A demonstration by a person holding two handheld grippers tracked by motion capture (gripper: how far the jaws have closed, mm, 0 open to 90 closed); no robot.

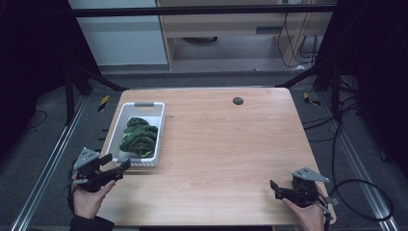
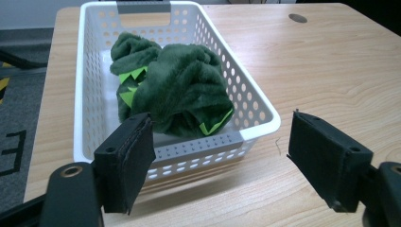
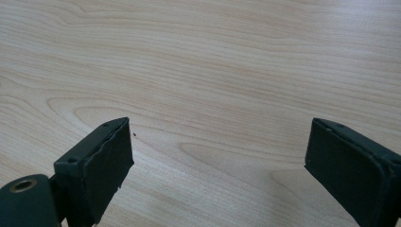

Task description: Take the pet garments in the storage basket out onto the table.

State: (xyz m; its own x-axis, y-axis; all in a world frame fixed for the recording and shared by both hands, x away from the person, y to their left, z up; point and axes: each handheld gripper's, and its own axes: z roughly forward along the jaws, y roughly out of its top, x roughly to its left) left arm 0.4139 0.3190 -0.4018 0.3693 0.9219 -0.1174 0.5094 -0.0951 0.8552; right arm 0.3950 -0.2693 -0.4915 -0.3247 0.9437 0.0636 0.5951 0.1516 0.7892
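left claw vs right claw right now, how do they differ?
The left claw sits at the near-left table edge, aimed at the white basket of green plush fabric; the right claw sits near-right, aimed at bare wooden table. The left has the basket just beyond its tips; the right has nothing close. Both are open, empty and hand-held.

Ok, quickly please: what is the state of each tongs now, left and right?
Left tongs: open, holding nothing, pointed at the white basket with the green cloth.
Right tongs: open, holding nothing, above the bare table.
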